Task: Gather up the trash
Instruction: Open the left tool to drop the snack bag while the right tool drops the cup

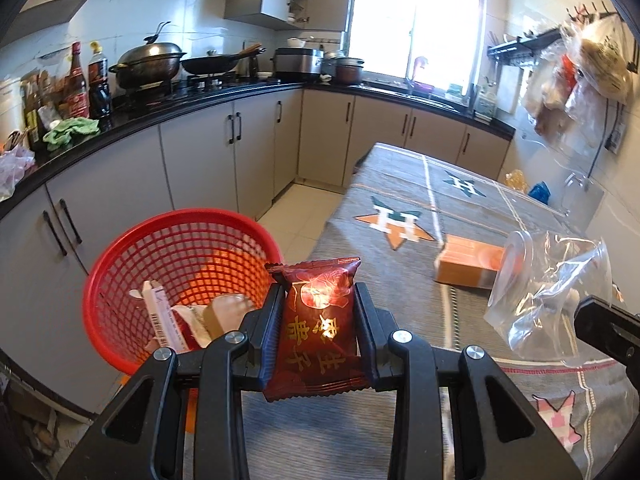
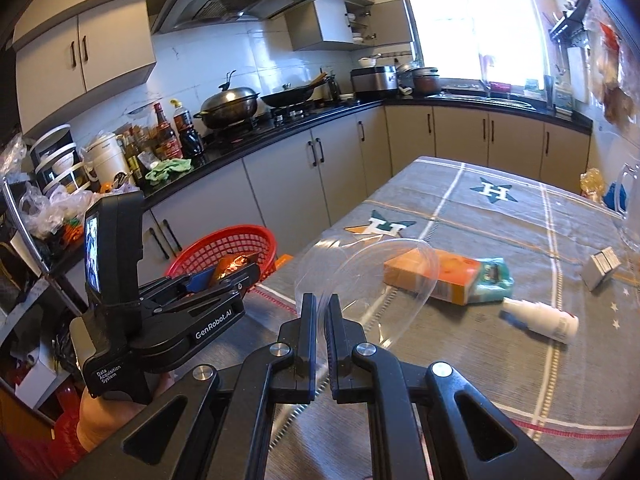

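My left gripper (image 1: 318,296) is shut on a dark red snack packet (image 1: 318,320) with gold characters, held above the table edge just right of the red mesh basket (image 1: 132,256). The basket holds several pieces of trash. My right gripper (image 2: 319,304) is shut on a clear plastic bag (image 2: 360,276), which also shows in the left wrist view (image 1: 548,292). The left gripper (image 2: 236,270) shows in the right wrist view near the basket (image 2: 224,244). An orange carton (image 2: 436,276) and a white bottle (image 2: 540,320) lie on the table.
The table carries a grey cloth (image 2: 480,216) with star logos. A small grey box (image 2: 600,268) and a clear jug (image 2: 630,208) sit at its right. Kitchen counter and cabinets (image 1: 208,148) run along the left and back.
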